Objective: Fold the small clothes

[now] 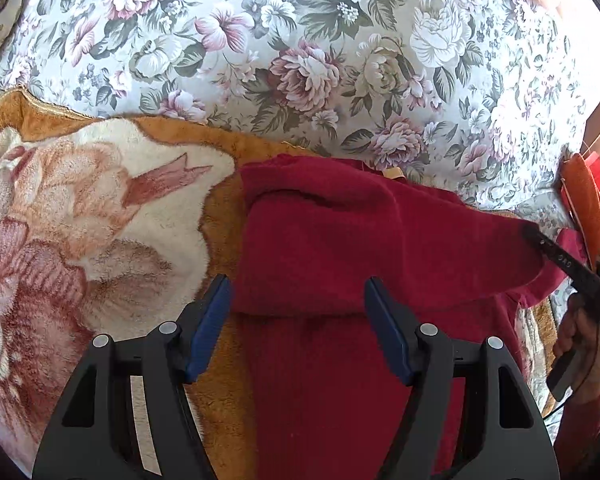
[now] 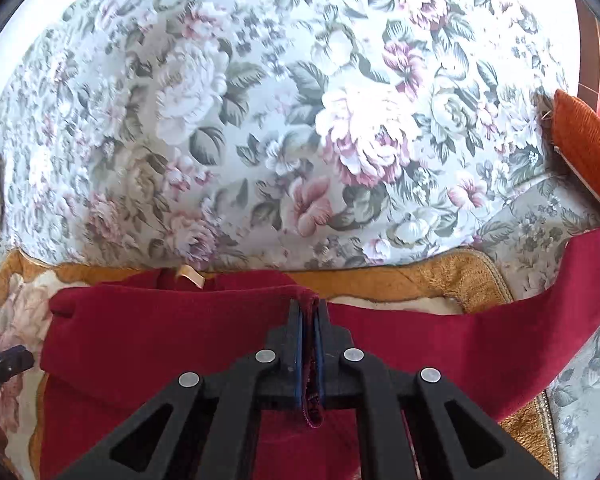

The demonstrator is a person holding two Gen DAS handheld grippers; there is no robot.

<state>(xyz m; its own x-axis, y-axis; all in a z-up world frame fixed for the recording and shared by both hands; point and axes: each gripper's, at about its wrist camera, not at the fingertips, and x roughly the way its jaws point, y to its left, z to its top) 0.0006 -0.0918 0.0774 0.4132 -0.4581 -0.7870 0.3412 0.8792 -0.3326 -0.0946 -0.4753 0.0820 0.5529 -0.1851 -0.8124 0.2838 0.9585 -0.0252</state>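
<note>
Red garment [image 1: 340, 248] lies partly folded on a fleece blanket [image 1: 100, 208] beside the floral sofa back [image 1: 300, 40]. Left claw [image 1: 298, 312] hovers over the garment, jaws apart, gripping nothing. Right claw [image 2: 309, 312] is clamped on the garment's edge.

Sofa back [image 2: 228, 120], soft, covered in flower cloth: pink and white blooms, green leaves. Fluffy orange blanket [image 1: 112, 216] with big flower picture spread over seat. Dark red garment [image 1: 340, 248] lies on blanket, partly folded over itself, tan label at far edge. One long red part stretches off to right. Orange cushion [image 2: 580, 144] leans at right end of sofa.
</note>
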